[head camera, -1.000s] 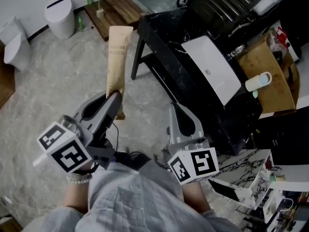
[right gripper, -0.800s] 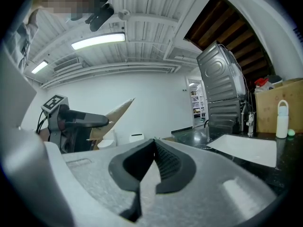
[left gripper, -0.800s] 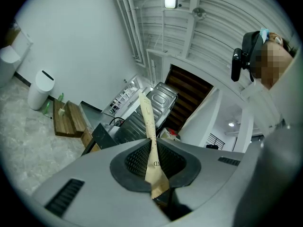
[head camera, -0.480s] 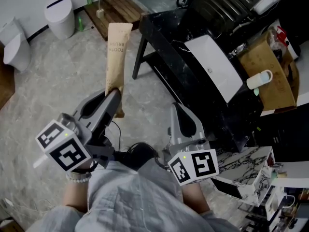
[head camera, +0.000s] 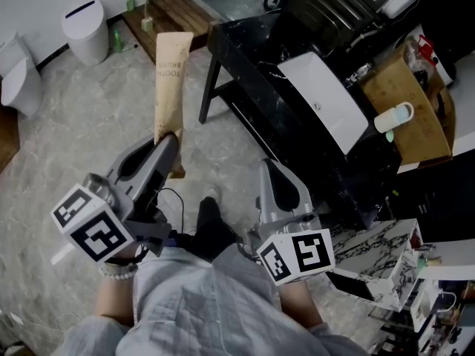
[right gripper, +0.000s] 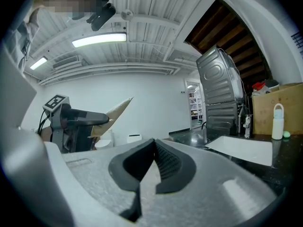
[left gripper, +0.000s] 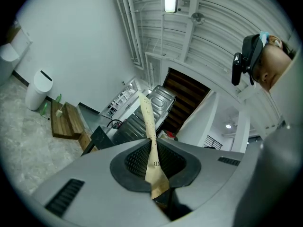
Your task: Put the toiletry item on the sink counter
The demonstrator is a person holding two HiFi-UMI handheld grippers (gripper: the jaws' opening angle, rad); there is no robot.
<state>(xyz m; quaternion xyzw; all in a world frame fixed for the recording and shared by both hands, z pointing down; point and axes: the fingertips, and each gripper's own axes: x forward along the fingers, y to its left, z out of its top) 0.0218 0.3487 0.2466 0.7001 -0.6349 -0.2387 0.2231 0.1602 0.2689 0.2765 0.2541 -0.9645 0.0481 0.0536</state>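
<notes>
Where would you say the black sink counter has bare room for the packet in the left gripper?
The widest bare patch for the toothbrush packet is the counter end left of the white basin, up to its corner. A narrower strip runs along the front edge. Beyond the basin it is crowded: faucet, white bottle, cardboard box.
</notes>
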